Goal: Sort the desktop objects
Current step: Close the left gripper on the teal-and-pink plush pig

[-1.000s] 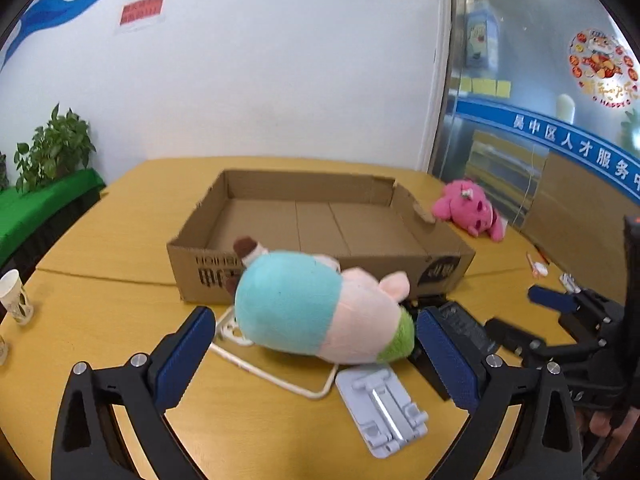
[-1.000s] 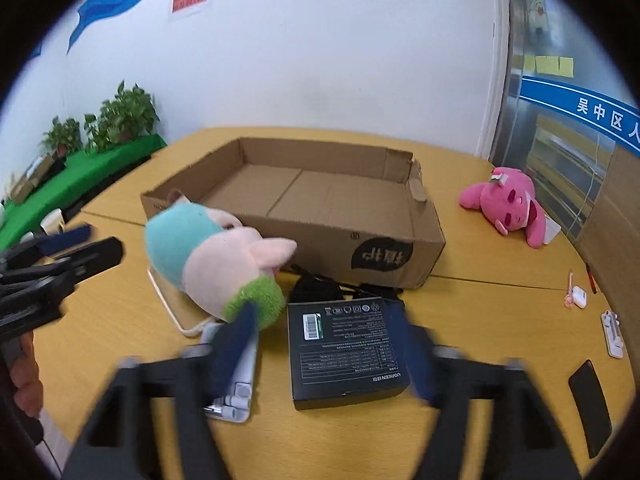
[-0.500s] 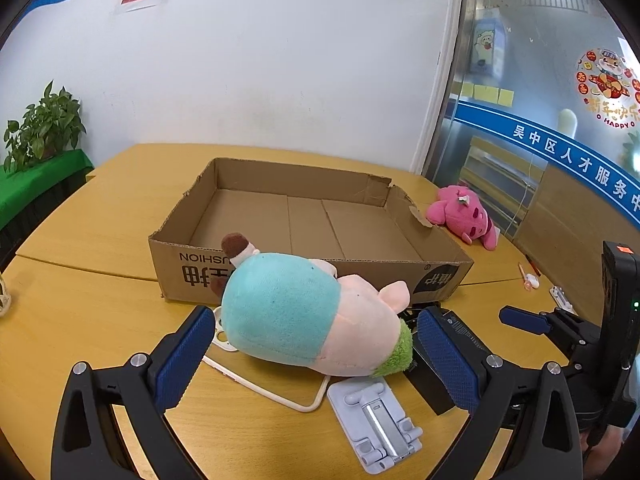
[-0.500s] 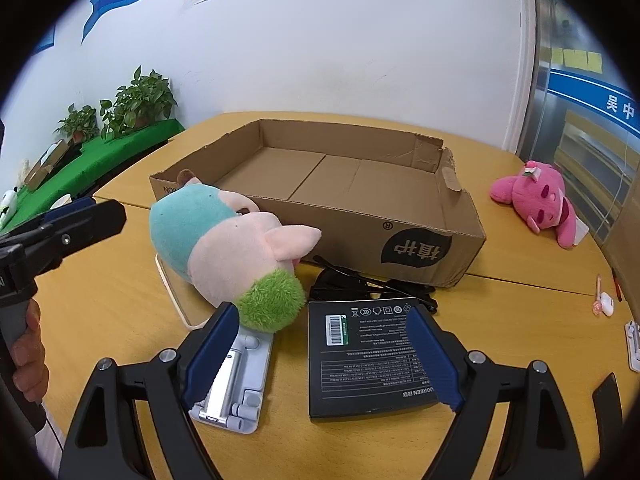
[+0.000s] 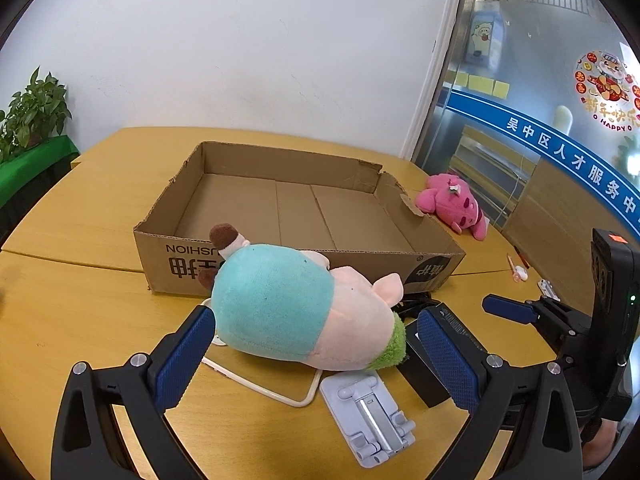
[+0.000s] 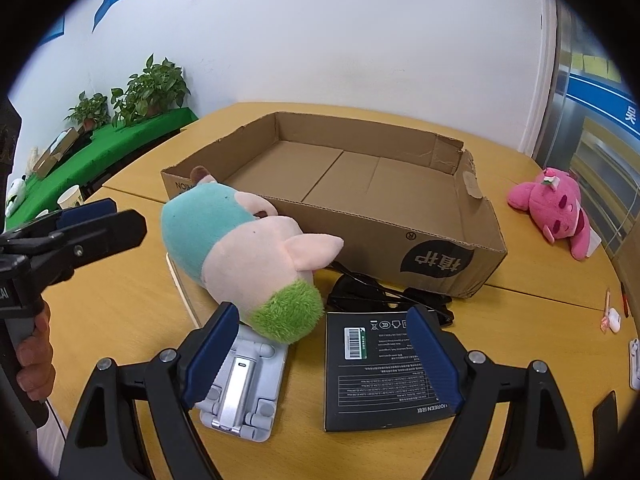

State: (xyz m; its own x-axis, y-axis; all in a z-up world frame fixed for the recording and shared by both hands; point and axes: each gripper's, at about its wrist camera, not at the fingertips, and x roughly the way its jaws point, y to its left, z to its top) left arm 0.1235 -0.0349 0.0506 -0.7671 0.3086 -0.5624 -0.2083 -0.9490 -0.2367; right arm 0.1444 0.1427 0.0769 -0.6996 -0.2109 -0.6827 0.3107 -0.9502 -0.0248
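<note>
Plush pig (image 5: 296, 304) lying between wide-open, empty left gripper (image 5: 316, 356); risking slipping from squashy sides, snagging white frame (image 5: 264, 380) underneath.

The plush pig (image 5: 296, 312) covers most of the white frame (image 5: 276, 390) beneath it and the black cables (image 6: 372, 292) near the cardboard box (image 5: 240, 272). The box's near-wall print is partly masked by the pig. The grey stand (image 6: 244, 384) is overlapped by the right claw (image 6: 320, 360). Small items (image 6: 610, 320) at far right are too small to identify.
</note>
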